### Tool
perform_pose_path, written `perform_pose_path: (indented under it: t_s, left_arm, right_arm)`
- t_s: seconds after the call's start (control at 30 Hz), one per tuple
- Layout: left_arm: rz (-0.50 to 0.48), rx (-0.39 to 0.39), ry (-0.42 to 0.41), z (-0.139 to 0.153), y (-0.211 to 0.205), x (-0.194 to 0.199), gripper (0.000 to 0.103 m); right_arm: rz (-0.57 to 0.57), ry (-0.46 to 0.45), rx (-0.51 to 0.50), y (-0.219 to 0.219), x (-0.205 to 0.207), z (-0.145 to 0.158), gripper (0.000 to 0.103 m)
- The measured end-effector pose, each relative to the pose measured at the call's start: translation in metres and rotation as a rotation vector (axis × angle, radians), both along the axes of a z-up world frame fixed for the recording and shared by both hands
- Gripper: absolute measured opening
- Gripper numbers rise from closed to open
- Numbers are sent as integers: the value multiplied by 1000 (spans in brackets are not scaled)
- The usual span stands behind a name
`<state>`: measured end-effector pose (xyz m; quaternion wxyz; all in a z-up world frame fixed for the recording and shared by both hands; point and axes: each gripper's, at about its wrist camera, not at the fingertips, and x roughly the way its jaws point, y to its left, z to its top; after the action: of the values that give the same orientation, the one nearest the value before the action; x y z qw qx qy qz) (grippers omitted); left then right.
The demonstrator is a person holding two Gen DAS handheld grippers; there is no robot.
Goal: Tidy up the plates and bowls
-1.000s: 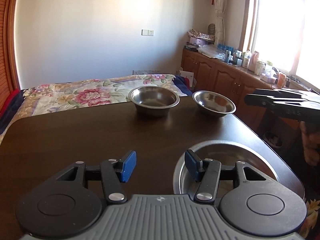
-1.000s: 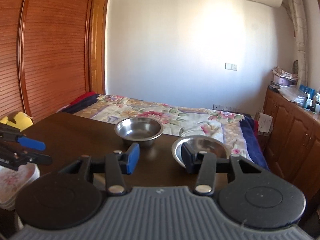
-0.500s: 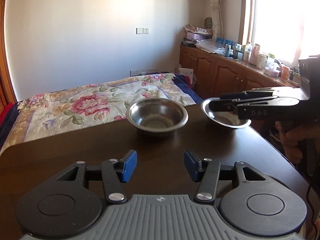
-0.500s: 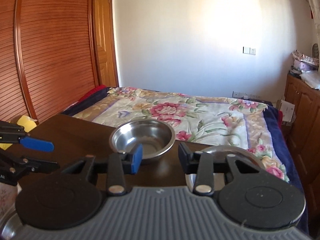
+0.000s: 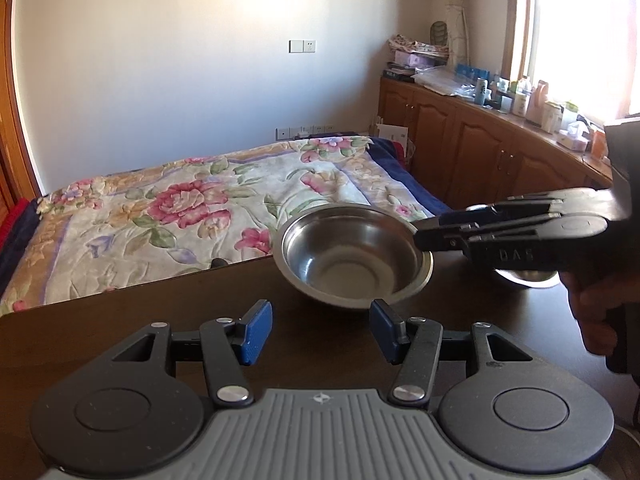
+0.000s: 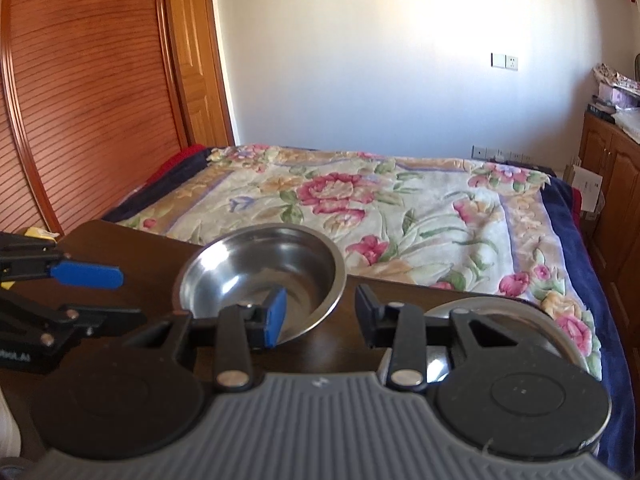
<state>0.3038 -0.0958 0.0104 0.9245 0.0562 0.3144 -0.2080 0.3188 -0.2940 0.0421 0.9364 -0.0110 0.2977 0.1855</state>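
Observation:
A steel bowl [image 5: 352, 256] [image 6: 260, 276] stands on the dark wooden table [image 5: 120, 320], close to its far edge. My left gripper [image 5: 320, 334] is open just short of the bowl's near side, holding nothing. My right gripper [image 6: 320, 314] is open across the bowl's near right rim, with the blue left pad [image 6: 276, 316] inside the bowl and the other finger outside. The left wrist view shows the right gripper [image 5: 424, 236] side-on at that rim. A second steel bowl [image 6: 500, 312] [image 5: 524, 278] sits to the right, mostly hidden behind the right gripper.
Beyond the table's far edge lies a bed with a floral cover [image 5: 180, 208]. Wooden cabinets [image 5: 480, 152] topped with bottles run along the right wall. A slatted wooden door [image 6: 80, 100] stands at the left. A person's hand [image 5: 592, 312] holds the right gripper.
Both grippers have moved forward to the first bowl. The right gripper swung left, off the second bowl, and now straddles the first bowl's rim. A large steel dish has dropped out of the left view.

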Motion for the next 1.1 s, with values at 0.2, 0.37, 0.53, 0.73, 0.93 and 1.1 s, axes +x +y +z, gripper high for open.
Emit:
perform_pose_path:
  t_s: [0.2,0.37,0.53,0.73,0.93,1.1]
  left_arm:
    - [2,-27,12,-6,-5,16,57]
    - [7,-44,34,-11,-9,23,51]
    - [16,-57,43,-11,-8,22,49]
    - [18,-46,44,-9,-8,21,47]
    - [32,-33,45,-11,-6,25,40]
    - [45,-13,52,-18,-3,26,32]
  right_arm:
    - [-7,36,13,-1,6,-3,40]
    - [5,67,38,-1,11,-5,32]
    - [16,82,52,0,12,-5,27]
    - [32,100,61,-1,11,-5,26]
    - [46,116,58,-1,9,-5,26]
    - [54,162,98,-2,13,-9,27]
